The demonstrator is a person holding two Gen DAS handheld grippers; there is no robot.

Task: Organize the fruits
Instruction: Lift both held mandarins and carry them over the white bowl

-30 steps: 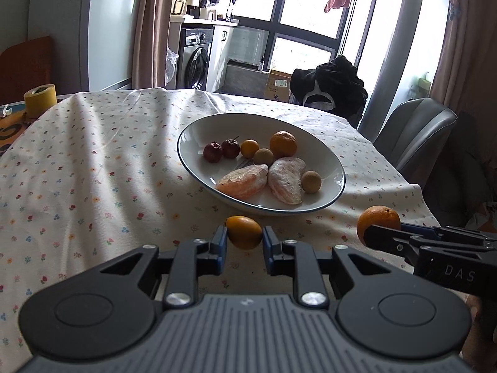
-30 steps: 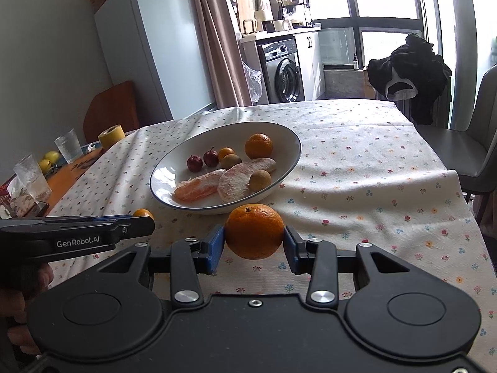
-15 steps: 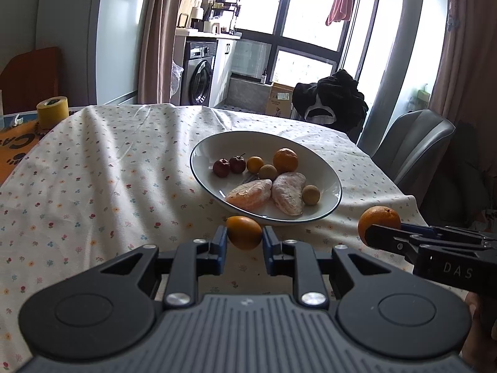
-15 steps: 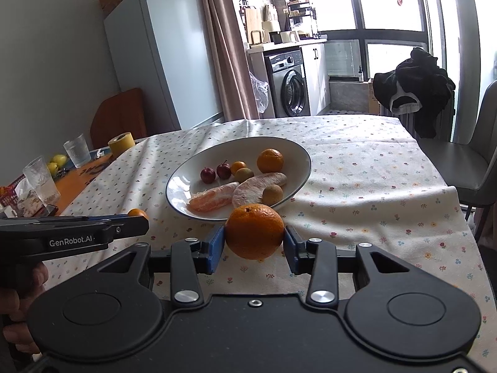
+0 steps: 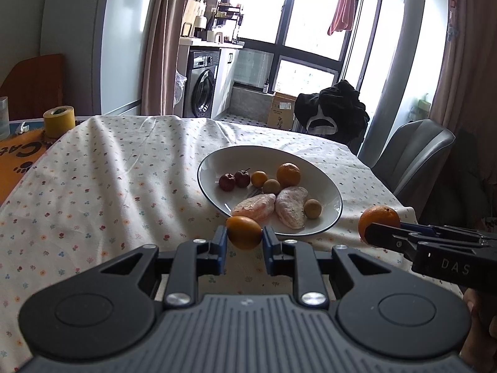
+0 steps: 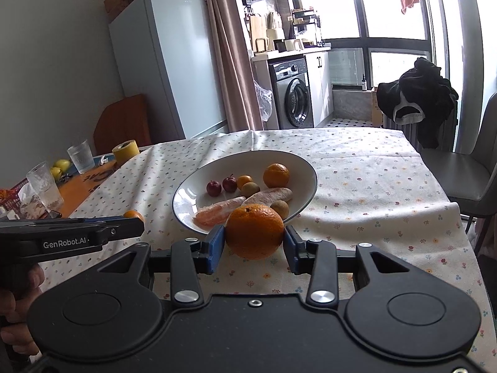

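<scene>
Nearest, the left claw (image 5: 243, 244) is clamped on a small kumquat (image 5: 243, 232) and the right claw (image 6: 254, 244) on a large orange (image 6: 254, 231), both held in the air short of the white bowl (image 5: 329, 192). Beyond them the bowl on the desk (image 5: 108, 180) already holds several fruits (an orange, pomelo segments, small red ones), so I judge the sorting well along, with these two left to set in.

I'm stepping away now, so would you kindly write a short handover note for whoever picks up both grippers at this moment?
Left gripper: shut on a small orange fruit, held above the tablecloth just short of the bowl's near rim.
Right gripper: shut on a large orange, also short of the bowl.
White bowl: already holds two small red fruits, an orange, a small orange fruit, two brownish round fruits and two peeled pomelo segments.
Left to do: probably carry both held fruits forward over the bowl and release them there.
</scene>
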